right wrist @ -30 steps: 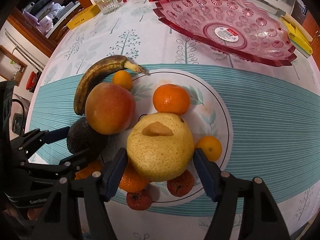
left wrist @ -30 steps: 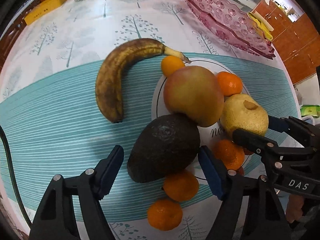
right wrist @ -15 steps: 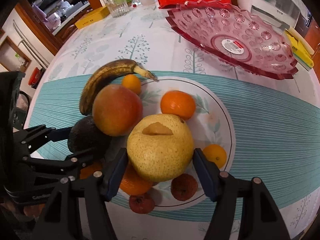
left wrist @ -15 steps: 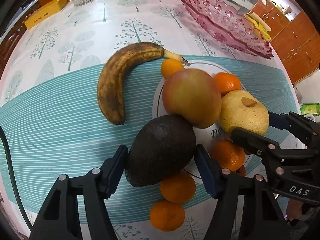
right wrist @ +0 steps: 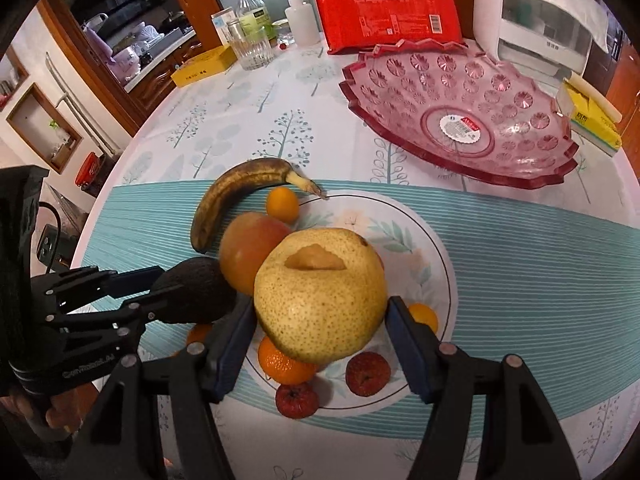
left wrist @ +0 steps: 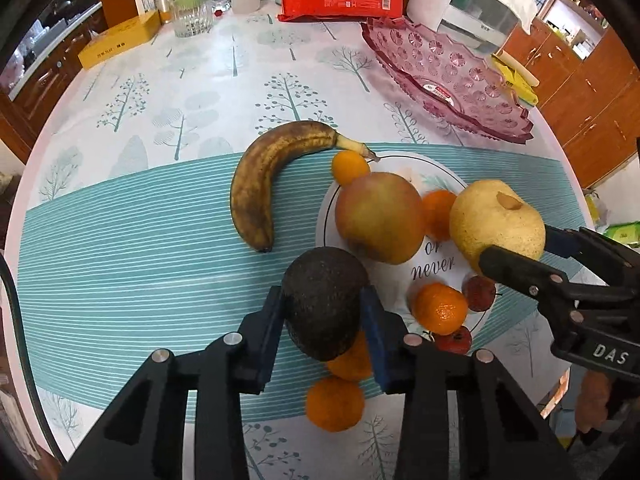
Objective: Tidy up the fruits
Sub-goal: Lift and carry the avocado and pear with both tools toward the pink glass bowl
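Note:
My left gripper is shut on a dark avocado and holds it above the table's near edge. My right gripper is shut on a large yellow pear and holds it above the white plate. On or beside the plate lie a red-orange apple, a brown banana, several small oranges and red lychee-like fruits. A pink glass fruit bowl stands empty at the back right.
A red packet, a drinking glass, bottles, a yellow box and a white appliance line the table's far edge. A yellow pack lies right of the bowl. The table's edge curves round at the left.
Both grippers closed on their fruit and rose: the left took the avocado, the right took the pear. Both fruits are lifted clear of the plate and table.

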